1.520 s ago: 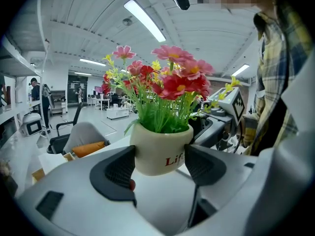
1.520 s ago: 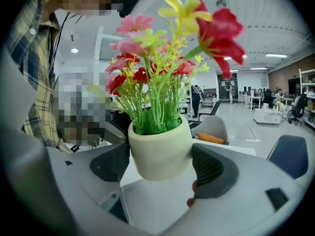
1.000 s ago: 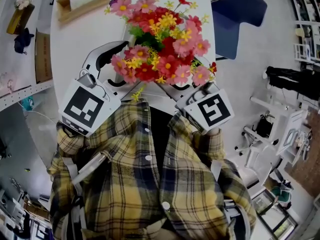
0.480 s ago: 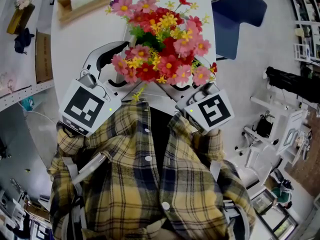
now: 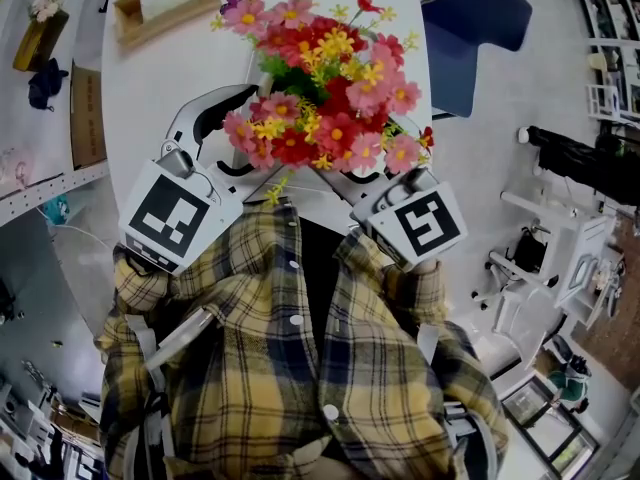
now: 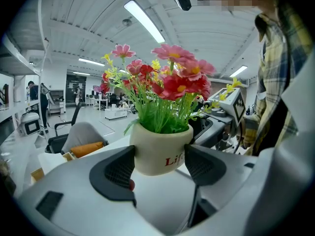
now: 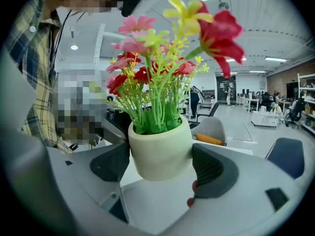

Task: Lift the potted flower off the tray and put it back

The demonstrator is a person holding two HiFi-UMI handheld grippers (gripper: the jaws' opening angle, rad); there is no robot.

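Note:
The potted flower [image 5: 325, 78], a bunch of pink, red and yellow blooms in a cream pot [image 6: 160, 149], is held between both grippers close to my chest. My left gripper [image 6: 158, 163] has its dark pads pressed on two sides of the pot. From the other side, my right gripper [image 7: 160, 163] clasps the same pot [image 7: 160, 151]. In both gripper views the pot's base looks slightly above the white surface. In the head view the blooms hide the pot, the tray and most of the jaws of the left gripper [image 5: 250, 133] and right gripper [image 5: 365, 173].
A round white table [image 5: 140, 88] lies under the flowers. A wooden box [image 5: 165, 3] stands at its far left. A blue chair [image 5: 475, 28] is beyond the table's right edge. Shelving with small items runs along the left side.

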